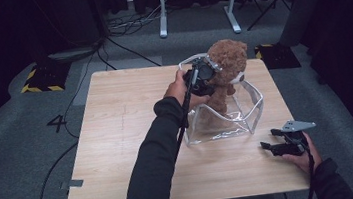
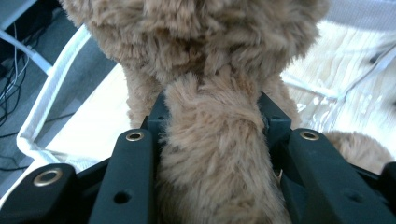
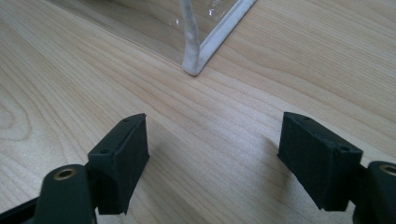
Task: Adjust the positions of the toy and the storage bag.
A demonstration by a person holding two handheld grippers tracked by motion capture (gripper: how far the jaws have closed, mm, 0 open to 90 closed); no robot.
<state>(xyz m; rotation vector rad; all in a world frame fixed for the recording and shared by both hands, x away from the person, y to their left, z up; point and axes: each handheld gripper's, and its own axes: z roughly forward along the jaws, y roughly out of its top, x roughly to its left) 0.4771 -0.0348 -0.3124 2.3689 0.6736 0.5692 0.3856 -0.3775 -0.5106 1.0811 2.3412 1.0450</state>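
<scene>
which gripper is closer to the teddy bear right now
Left. The left gripper is clamped on the teddy bear above the clear bag; the right gripper rests open on the table, apart from it.

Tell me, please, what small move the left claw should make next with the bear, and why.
Probably lower it. The left claw is shut on the bear, which stands upright with its legs already inside the clear bag and its head above the rim. The right claw waits open on the table.

Left gripper [image 1: 205,74] jaws clamped, right gripper [image 3: 212,158] jaws spread wide.
</scene>
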